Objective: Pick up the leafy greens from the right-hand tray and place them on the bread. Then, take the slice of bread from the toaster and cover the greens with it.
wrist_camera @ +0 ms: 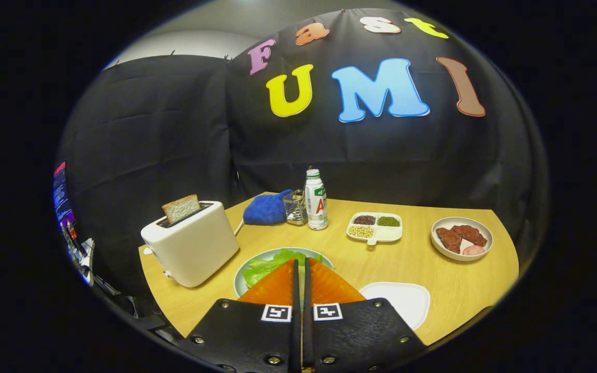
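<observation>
Through the camera on my tongs (300, 269), the two orange fingers (276, 285) are pressed together with nothing between them, tips over the round plate (241, 274) where the leafy greens (265, 264) already lie. So I judge the toaster step is next. The toaster (192, 243) stands just left of that plate, with one bread slice (181, 208) sticking up from its slot. I should spread the tongs first, then pinch the slice's flat faces and lift straight up. Count: one toaster, one slice, one empty white tray (402, 303) right of the plate.
</observation>
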Motion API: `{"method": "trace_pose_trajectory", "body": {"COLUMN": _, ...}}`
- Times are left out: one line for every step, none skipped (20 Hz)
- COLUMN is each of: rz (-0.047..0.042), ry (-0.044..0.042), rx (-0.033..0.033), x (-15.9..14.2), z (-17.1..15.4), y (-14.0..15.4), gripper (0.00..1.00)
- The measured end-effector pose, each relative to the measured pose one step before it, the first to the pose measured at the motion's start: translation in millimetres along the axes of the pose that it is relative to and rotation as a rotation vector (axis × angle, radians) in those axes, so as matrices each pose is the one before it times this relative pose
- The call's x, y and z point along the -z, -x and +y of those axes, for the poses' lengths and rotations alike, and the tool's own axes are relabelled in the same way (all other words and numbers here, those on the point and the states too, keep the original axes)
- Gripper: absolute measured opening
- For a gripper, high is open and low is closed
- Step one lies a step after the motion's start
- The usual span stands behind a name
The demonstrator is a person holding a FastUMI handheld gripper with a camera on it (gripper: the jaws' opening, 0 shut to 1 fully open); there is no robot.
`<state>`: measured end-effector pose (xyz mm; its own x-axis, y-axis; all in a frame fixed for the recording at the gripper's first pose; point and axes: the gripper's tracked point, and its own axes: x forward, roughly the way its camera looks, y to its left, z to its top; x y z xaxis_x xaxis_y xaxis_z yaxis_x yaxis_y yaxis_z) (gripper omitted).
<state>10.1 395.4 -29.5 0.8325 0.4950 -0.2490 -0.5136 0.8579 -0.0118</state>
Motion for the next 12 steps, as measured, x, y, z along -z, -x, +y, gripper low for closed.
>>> {"method": "trace_pose_trajectory", "body": {"rz": 0.00175, "ry": 0.00601, "rx": 0.00016, "x": 0.03, "z": 3.79, "y": -9.18, "gripper": 0.01}}
{"method": "trace_pose_trajectory", "body": {"rz": 0.00380, "ry": 0.00508, "rx": -0.00444, "x": 0.23, "z": 4.88, "y": -8.78, "gripper": 0.01}}
{"method": "trace_pose_trajectory", "body": {"rz": 0.00491, "ry": 0.00055, "rx": -0.00230, "x": 1.79, "z": 4.50, "y": -8.72, "gripper": 0.01}}
{"method": "trace_pose_trajectory", "body": {"rz": 0.00713, "ry": -0.00429, "rx": -0.00408, "x": 1.58, "z": 3.45, "y": -7.98, "gripper": 0.01}}
{"method": "trace_pose_trajectory", "body": {"rz": 0.00387, "ry": -0.00329, "rx": -0.00339, "x": 2.00, "z": 3.18, "y": -7.62, "gripper": 0.01}}
{"method": "trace_pose_trajectory", "body": {"rz": 0.00324, "ry": -0.00115, "rx": 0.00396, "x": 1.55, "z": 1.56, "y": -6.26, "gripper": 0.01}}
{"method": "trace_pose_trajectory", "body": {"rz": -0.00405, "ry": 0.00727, "rx": 0.00751, "x": 0.00, "z": 0.14, "y": -6.26, "gripper": 0.01}}
{"method": "trace_pose_trajectory", "body": {"rz": -0.00536, "ry": 0.01526, "rx": 0.02056, "x": 0.58, "z": -2.69, "y": -5.07, "gripper": 0.01}}
{"method": "trace_pose_trajectory", "body": {"rz": 0.00426, "ry": 0.01463, "rx": 0.01576, "x": 4.18, "z": -2.42, "y": -5.57, "gripper": 0.01}}
{"method": "trace_pose_trajectory", "body": {"rz": 0.00504, "ry": 0.00855, "rx": 0.00396, "x": 4.40, "z": 0.69, "y": -4.53, "gripper": 0.01}}
{"method": "trace_pose_trajectory", "body": {"rz": 0.00691, "ry": -0.00012, "rx": 0.00024, "x": 5.81, "z": 1.58, "y": -3.72, "gripper": 0.01}}
{"method": "trace_pose_trajectory", "body": {"rz": 0.00896, "ry": -0.00315, "rx": 0.00314, "x": 4.71, "z": 0.09, "y": -2.84, "gripper": 0.01}}
